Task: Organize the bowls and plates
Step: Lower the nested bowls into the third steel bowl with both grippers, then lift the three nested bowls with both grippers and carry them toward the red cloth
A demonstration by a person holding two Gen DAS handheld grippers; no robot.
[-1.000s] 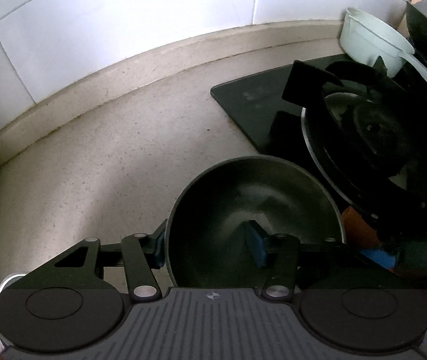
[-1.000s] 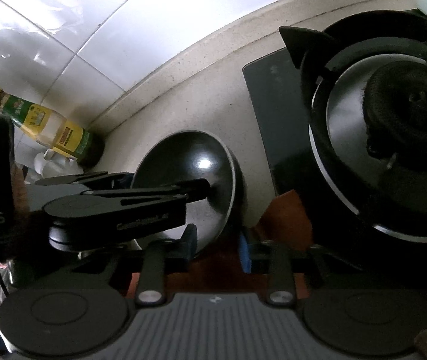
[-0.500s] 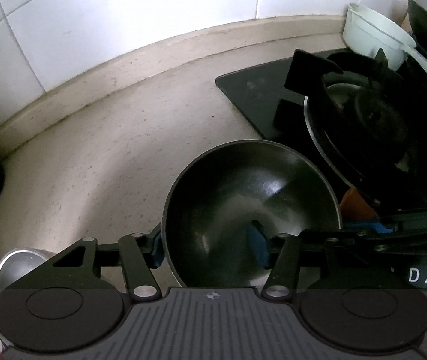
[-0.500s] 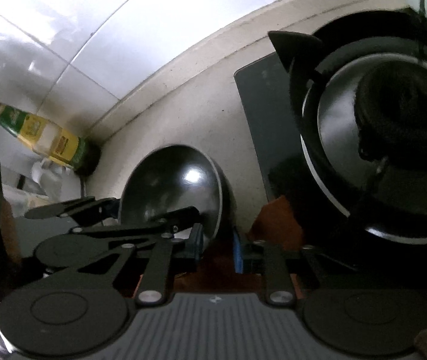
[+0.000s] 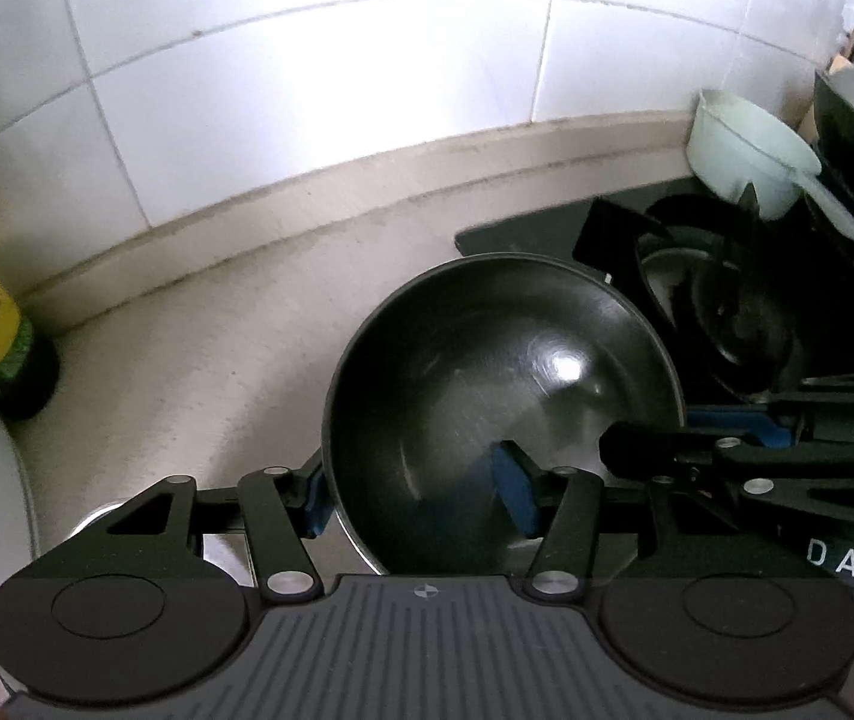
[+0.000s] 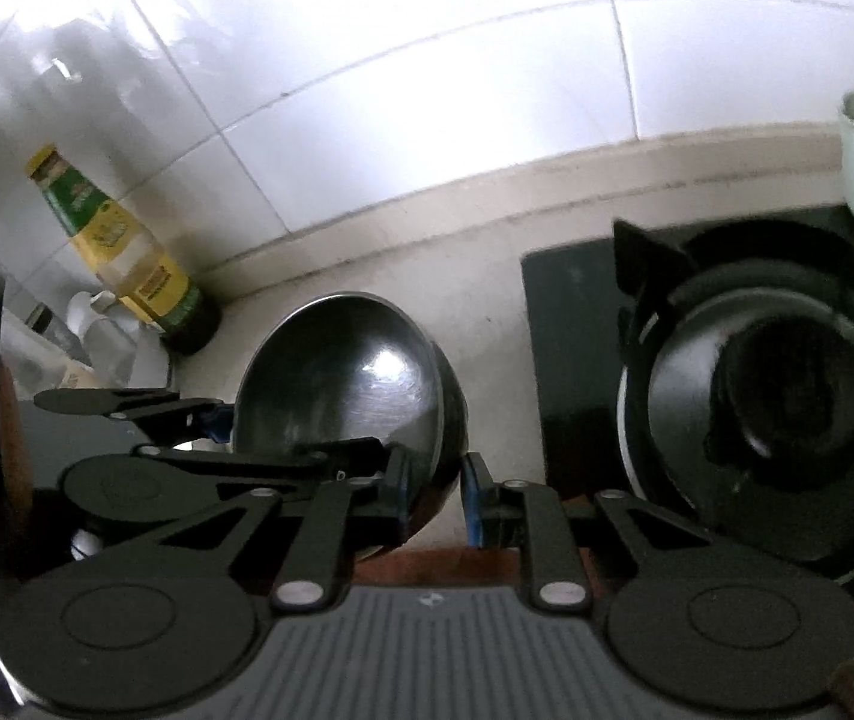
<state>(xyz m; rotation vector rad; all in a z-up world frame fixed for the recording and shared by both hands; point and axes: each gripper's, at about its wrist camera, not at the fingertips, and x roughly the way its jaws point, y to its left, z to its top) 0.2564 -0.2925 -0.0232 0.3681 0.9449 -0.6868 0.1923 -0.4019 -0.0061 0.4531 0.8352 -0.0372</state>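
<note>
Here we clamp both hand-held grippers on the black bowl (image 5: 505, 378) beside the stove (image 5: 727, 312): left (image 5: 420, 501) and right (image 6: 436, 495) gripping opposite rims.

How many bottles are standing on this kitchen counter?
1 that I can make out: a bottle with a yellow and green label in the back corner by the tiled wall, left of the dark bowl. The clutter beside it is too blurred to rule out more.

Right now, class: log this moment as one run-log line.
left gripper: shut on dark bowl rim | right gripper: shut on same rim | bowl: lifted off counter
</note>
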